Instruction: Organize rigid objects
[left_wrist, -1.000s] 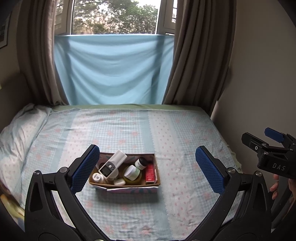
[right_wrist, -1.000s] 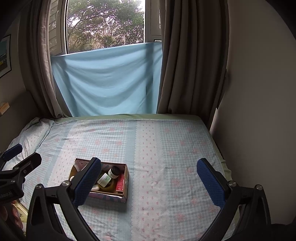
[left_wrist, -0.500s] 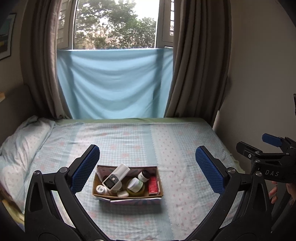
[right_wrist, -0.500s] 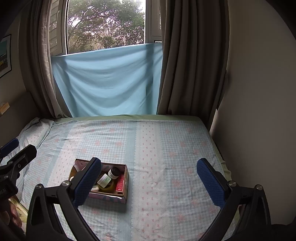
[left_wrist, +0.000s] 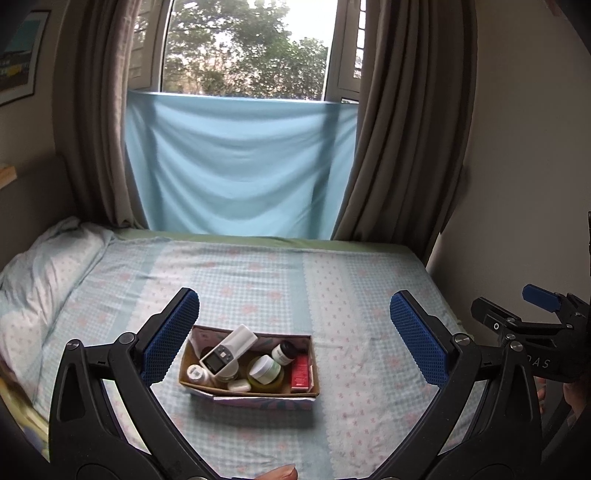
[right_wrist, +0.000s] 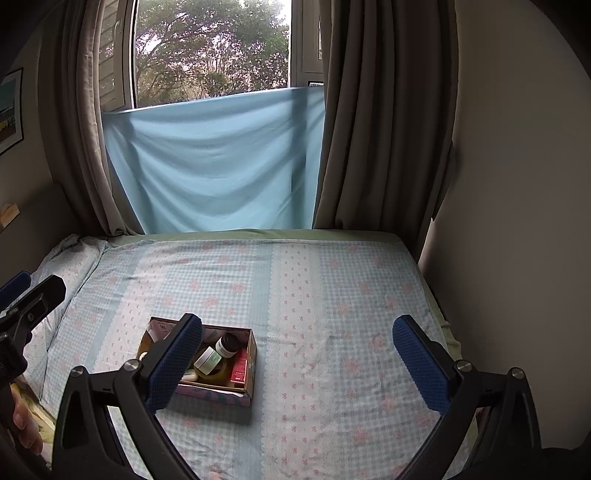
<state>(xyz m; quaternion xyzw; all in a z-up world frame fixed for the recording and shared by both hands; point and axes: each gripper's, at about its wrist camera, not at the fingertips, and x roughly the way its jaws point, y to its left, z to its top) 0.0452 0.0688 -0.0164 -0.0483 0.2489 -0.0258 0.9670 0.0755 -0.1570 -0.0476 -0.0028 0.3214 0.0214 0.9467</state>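
Since one second ago our left gripper (left_wrist: 295, 332) has drawn back and tilted up: the cardboard box (left_wrist: 248, 394) sits lower in its view and more window shows; the right wrist view is nearly unchanged. The box rests on the checked bedsheet (left_wrist: 351, 280), toward the near left side of the bed. In it we count one white handheld device with a screen (left_wrist: 228, 350), one green jar with a white lid (left_wrist: 265, 371), one dark-capped bottle (left_wrist: 283, 351), one red carton (left_wrist: 300, 373), one small white bottle (left_wrist: 195, 372) and one small white piece (left_wrist: 239, 386); others may be hidden. No loose item lies on the sheet, so we judge the gathering done or not begun. Both the left gripper and the right gripper (right_wrist: 306, 354) stand spread wide, holding nothing, short of the box.
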